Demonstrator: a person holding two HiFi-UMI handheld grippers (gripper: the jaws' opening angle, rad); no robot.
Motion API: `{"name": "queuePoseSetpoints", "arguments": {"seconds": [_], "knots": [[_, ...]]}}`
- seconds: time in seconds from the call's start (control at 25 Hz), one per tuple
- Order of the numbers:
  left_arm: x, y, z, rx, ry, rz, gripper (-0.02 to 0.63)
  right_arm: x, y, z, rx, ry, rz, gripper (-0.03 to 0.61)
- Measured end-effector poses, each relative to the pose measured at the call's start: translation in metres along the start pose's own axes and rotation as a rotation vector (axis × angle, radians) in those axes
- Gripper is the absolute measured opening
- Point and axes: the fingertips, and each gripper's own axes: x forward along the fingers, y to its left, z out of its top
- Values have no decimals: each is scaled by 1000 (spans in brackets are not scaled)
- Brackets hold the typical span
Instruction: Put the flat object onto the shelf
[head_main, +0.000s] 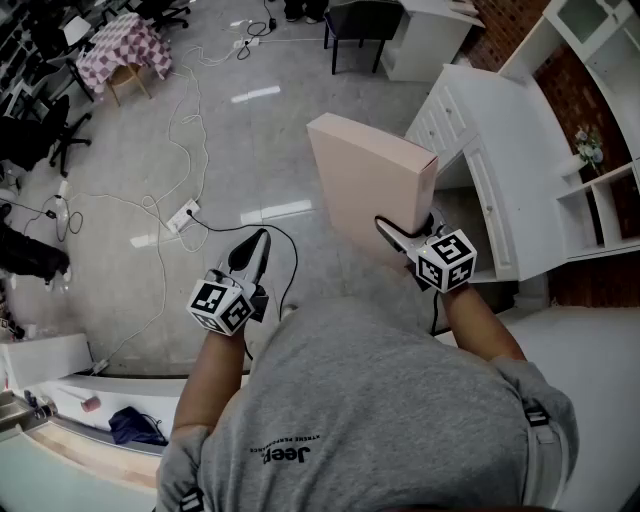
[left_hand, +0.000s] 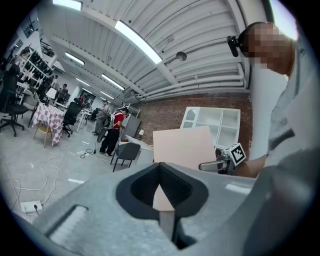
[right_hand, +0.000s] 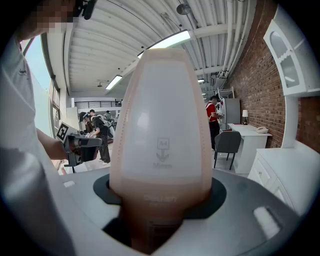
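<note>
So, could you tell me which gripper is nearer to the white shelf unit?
Right. The right gripper, clamping the pink box, sits close to the white shelf unit; the left gripper, shut and empty, is farther off, beyond the box.

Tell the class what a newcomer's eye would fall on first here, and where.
The flat pink box stands out first, held upright mid-picture in the head view, clamped by the right gripper. Right of it stands the white shelf unit against a brick wall; the left gripper hangs shut and empty above the cable-strewn floor.
</note>
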Motion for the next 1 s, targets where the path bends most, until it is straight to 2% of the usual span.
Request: {"name": "queuePoseSetpoints", "arguments": {"seconds": [0.68,1.0], "knots": [[1,7,2,-5,-6,-2,-2,4,-11,3,10,1,-20,304],[-16,41,17,-3,-20,-25,-2,29,4,19,0,-10,-50,303]]}}
